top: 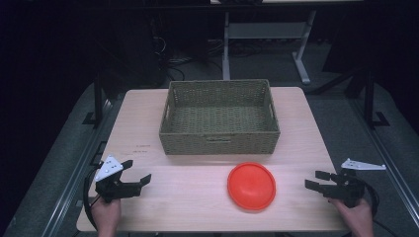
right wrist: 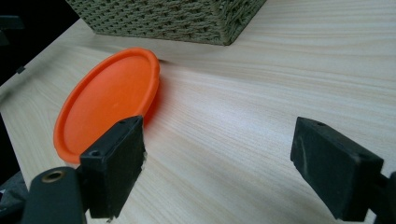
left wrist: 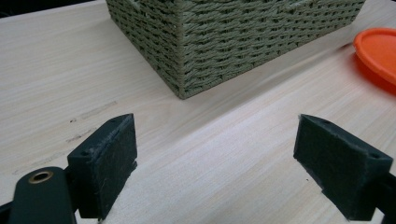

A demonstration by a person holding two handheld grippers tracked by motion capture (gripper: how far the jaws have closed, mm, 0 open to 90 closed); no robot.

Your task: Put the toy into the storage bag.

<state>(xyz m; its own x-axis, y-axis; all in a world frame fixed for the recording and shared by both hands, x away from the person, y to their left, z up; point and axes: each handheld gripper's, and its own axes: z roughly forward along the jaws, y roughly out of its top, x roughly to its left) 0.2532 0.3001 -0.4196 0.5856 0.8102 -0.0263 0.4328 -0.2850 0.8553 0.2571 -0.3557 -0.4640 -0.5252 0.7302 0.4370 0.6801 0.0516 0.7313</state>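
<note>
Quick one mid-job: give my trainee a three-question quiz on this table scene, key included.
1. True or false: the orange disc lies inside the basket.
2. Which gripper is nearer the disc: A) left gripper B) right gripper?
3. What do the two grippers hold?

Key:
1. False; it lies flat on the table, in front of the basket.
2. B, by a small margin.
3. Nothing; both are open and empty.

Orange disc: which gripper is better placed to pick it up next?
Probably the right gripper. Its open jaws point at the orange disc, which lies close ahead in its own view. The left gripper, also open, faces the basket corner.
</note>
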